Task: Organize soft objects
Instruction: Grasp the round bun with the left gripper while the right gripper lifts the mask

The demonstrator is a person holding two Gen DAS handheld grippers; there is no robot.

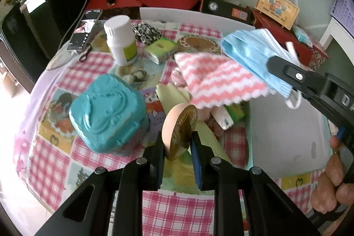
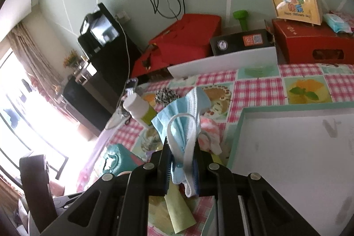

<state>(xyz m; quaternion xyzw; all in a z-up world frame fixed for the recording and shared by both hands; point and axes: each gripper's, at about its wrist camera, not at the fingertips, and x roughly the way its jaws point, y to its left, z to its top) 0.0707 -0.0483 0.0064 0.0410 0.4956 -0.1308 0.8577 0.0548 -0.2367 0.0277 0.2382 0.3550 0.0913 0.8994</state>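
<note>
My left gripper (image 1: 177, 143) is shut on a round peach powder puff with a gold face (image 1: 178, 131), held on edge above the checked tablecloth. My right gripper (image 2: 181, 153) is shut on a blue face mask (image 2: 177, 123) with white ear loops. In the left wrist view the right gripper (image 1: 276, 68) comes in from the right and holds the mask (image 1: 250, 52) above the table, with a pink-and-white zigzag cloth (image 1: 219, 79) hanging beside it; I cannot tell whether the cloth is gripped. A white tray (image 2: 287, 147) lies at the right.
On the table stand a teal embossed box (image 1: 108, 112), a white pill bottle (image 1: 120, 39), a green soap packet (image 1: 160, 49), a black-and-white scrunchie (image 1: 147, 31), a phone (image 1: 85, 29) and yellow-green paper (image 2: 180, 211). Red boxes (image 2: 309, 45) line the far edge.
</note>
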